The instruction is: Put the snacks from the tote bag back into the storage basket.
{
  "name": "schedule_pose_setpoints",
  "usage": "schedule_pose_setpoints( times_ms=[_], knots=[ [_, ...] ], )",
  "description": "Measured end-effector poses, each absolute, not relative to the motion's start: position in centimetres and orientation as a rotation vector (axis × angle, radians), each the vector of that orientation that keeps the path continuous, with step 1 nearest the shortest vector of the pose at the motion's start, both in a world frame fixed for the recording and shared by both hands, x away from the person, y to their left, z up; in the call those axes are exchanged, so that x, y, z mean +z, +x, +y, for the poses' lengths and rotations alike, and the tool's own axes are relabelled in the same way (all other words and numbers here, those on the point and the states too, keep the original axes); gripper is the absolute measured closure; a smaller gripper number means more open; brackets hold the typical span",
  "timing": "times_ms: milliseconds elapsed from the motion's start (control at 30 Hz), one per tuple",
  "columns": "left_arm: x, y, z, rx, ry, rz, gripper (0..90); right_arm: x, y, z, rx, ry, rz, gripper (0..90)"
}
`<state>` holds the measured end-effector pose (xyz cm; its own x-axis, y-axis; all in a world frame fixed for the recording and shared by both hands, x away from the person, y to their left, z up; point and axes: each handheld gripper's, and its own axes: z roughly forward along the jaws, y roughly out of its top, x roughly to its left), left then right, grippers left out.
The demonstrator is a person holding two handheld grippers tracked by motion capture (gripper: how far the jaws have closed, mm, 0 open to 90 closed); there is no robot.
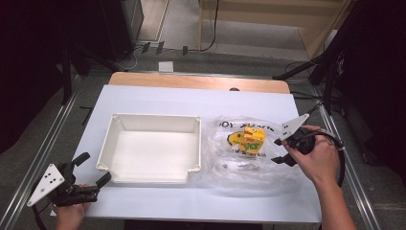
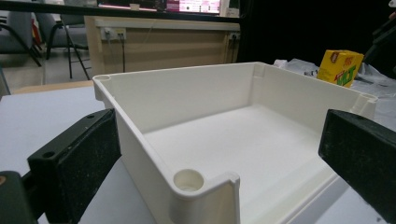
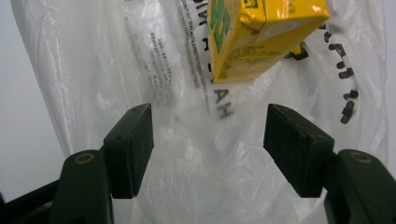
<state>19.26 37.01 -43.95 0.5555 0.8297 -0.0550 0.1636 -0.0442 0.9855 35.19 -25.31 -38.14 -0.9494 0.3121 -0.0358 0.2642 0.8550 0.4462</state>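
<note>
We see the desk first, its white top with a strip of bare wood along the far edge. Left of its middle sits a white plastic tray, shallow and rectangular with round bosses in its corners; we find nothing inside it. Just to the right of the tray lies a clear plastic bag, crumpled and spread flat, with black lettering printed on it. On the bag we see a small yellow carton with green lettering; whether it lies on the film or inside it we cannot tell.

At the near left corner of the desk, a hand holds the left tool, pointed at the tray's near left corner. In the left gripper view that tool has its jaws spread wide to either side of the corner, and we see nothing between them. At the bag's right edge, the other hand holds the right tool, aimed toward the carton. In the right gripper view we see it gaping wide over the bag's film, the carton lying beyond its jaws.
</note>
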Motion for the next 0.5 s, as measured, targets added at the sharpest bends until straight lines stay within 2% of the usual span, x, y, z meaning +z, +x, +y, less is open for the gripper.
schedule_pose_setpoints(
  times_ms=[500],
  knots=[
    [-44.0, 19.3, 37.0, 0.668, 1.550, 0.872, 0.0, -37.9, 37.0, -23.1, 0.556, 0.360, 2.985, 38.3]
  ],
)
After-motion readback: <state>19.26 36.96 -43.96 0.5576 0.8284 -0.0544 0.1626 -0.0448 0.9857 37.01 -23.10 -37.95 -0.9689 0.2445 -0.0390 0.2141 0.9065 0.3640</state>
